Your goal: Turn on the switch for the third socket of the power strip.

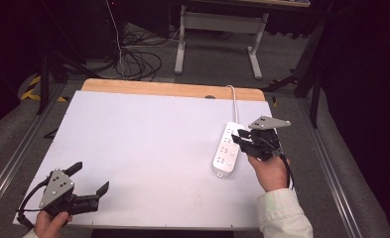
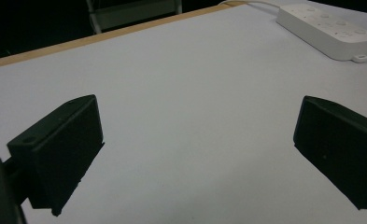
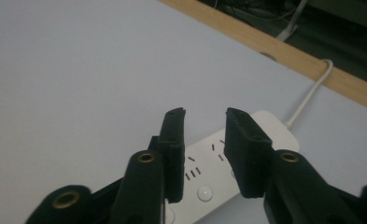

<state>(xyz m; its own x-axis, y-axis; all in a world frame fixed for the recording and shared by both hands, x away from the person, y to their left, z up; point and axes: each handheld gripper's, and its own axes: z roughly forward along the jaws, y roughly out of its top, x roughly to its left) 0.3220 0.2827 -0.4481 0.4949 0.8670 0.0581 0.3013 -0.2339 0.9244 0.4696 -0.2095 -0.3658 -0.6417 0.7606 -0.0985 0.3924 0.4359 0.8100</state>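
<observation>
White power strip (image 1: pixel 227 148) directly beneath right gripper (image 1: pixel 240 136) (jaws slightly parted)

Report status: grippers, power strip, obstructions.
Left gripper open, empty, low at near left. Right gripper part open, empty, over power strip. Strip flat on table, cord off far edge. Nothing blocking.

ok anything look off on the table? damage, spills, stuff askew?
Nothing stands out. The white power strip lies flat at the table's right side, slightly angled, its cord running off the far edge. The right gripper hovers over it, jaws parted; the left gripper is wide open over the bare white tabletop.
</observation>
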